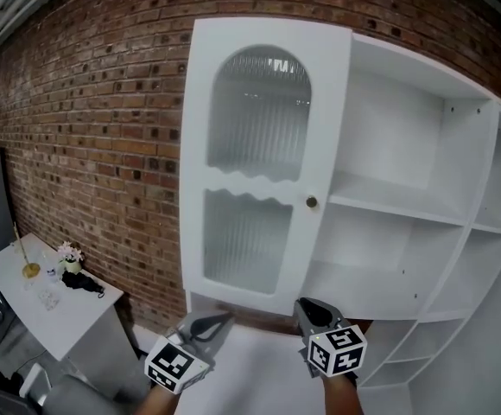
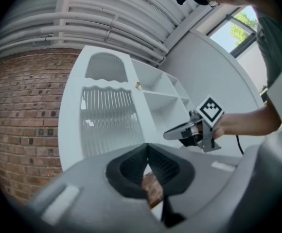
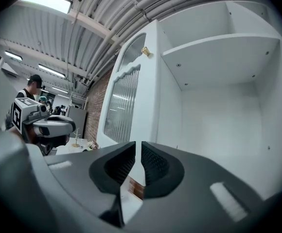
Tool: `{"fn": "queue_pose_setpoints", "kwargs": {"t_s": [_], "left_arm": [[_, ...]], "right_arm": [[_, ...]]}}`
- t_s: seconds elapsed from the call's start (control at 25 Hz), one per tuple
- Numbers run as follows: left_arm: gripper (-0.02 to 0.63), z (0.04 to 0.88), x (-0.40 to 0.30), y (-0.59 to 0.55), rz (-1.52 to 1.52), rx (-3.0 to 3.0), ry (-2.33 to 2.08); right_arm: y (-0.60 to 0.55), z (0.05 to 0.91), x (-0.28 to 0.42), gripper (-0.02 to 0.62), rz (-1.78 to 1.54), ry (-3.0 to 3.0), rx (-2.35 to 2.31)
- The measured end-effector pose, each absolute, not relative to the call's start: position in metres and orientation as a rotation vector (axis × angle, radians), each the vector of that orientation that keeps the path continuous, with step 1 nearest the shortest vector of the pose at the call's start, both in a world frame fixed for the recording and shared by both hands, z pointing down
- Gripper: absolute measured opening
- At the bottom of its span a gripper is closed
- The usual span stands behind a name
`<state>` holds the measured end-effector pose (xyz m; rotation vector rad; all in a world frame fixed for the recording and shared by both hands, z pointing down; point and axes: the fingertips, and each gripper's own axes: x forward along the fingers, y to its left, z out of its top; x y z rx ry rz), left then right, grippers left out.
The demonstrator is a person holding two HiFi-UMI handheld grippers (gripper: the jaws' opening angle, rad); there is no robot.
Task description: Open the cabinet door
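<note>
Your white cabinet door with 2 ribbed glass panes (image 1: pixel 250 171) stands open before the red brick wall (image 1: pixel 104 128), left of the white shelves (image 1: pixel 397 206). Below the door, your left gripper (image 1: pixel 223 320) has its jaws pressed together. Your right gripper (image 1: pixel 307 308) has them slightly apart, empty.

Behind the cabinet door (image 1: pixel 255 184), its ribbed glass (image 1: pixel 249 242) blurs whatever lies beyond. Right of the door, the open shelves (image 1: pixel 423 206) run off the head view's edge. Left of the door, the small things (image 1: pixel 69 258) on the counter (image 1: pixel 69 318) are too small to identify.
</note>
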<state>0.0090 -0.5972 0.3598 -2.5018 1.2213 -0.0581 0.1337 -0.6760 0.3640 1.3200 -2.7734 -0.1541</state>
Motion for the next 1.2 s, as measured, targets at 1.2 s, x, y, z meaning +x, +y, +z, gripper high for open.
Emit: {"fn": "queue_pose_setpoints", "kwargs": {"t_s": [1.2], "left_arm": [[0.002, 0.361, -0.013, -0.583, -0.063, -2.541, 1.149]], "right_arm": [[-0.655, 0.370, 0.121, 0.092, -0.185, -2.734, 1.276]]}}
